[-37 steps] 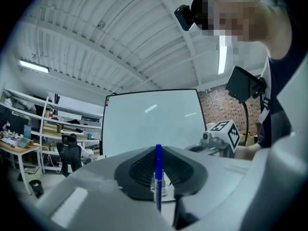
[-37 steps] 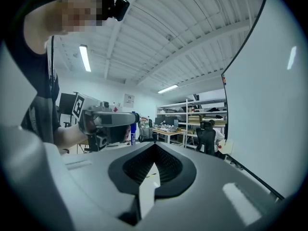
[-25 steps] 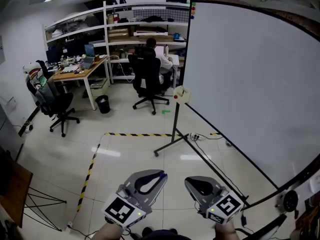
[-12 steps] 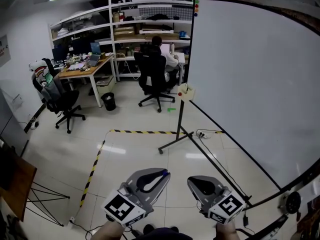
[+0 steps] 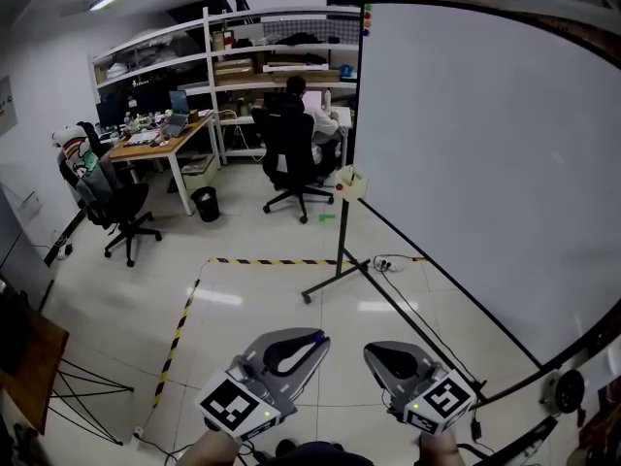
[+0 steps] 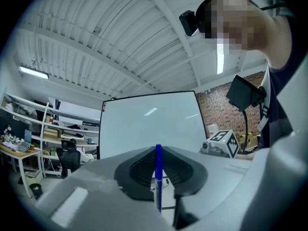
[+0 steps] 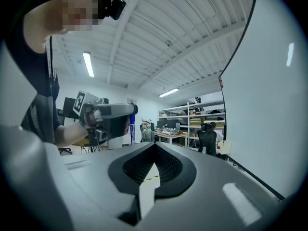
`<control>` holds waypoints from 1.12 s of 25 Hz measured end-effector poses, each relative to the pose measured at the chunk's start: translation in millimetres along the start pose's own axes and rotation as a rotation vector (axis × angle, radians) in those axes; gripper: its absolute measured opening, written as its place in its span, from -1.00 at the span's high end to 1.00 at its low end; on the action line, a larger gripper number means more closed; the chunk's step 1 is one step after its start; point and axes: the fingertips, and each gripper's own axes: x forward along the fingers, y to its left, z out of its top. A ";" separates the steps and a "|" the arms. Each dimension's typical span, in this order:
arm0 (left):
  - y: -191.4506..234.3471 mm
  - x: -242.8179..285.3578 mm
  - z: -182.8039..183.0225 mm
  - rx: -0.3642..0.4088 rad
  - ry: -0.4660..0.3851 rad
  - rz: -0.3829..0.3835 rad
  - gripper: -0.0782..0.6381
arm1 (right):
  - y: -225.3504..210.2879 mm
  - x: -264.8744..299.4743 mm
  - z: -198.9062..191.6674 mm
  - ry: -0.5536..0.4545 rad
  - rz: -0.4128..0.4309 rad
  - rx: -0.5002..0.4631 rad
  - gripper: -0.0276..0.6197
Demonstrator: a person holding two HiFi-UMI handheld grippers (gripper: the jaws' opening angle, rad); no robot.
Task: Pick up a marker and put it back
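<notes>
- The left tongs are almost closed and pinch a blue marker.
- In the left gripper view the marker stands straight up and down between the two dark pads. Its top end pokes out just past the tips.
- In the head view only a little blue bit of it peeks out at the front of those tongs.
- The right tongs have their tips pressed together. Nothing is between them.
- Both tongs are held low, side by side, close but not touching. They point out across the room, about flat.
- A person's two hands hold them at the bottom edge of the head view.
- A big whiteboard stands on the right, close to the right tongs. It looks blank.
- A small pale box hangs on the board's left edge, well away from both tongs.
- The floor is pale and shiny, with black and yellow striped tape stuck on it.
- Far at the back, a person sits in a black chair, facing the shelves.
- A worktop with screens and small things on it stands at the back left. A black bin sits beside it, and another black chair stands near.
</notes>
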 end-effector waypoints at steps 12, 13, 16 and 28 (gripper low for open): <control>-4.5 24.9 -3.4 -0.001 -0.005 0.008 0.67 | -25.4 -8.9 -6.2 0.000 0.005 0.011 0.91; -4.8 25.5 -2.8 0.002 -0.006 0.009 0.67 | -26.2 -9.4 -6.4 0.002 0.004 0.016 0.91; -5.1 27.3 -2.0 0.002 -0.006 0.012 0.67 | -27.6 -9.7 -6.9 0.007 0.010 0.015 0.91; -5.4 42.0 7.1 0.030 -0.012 0.025 0.67 | -36.4 -5.2 0.7 -0.023 0.062 -0.017 0.91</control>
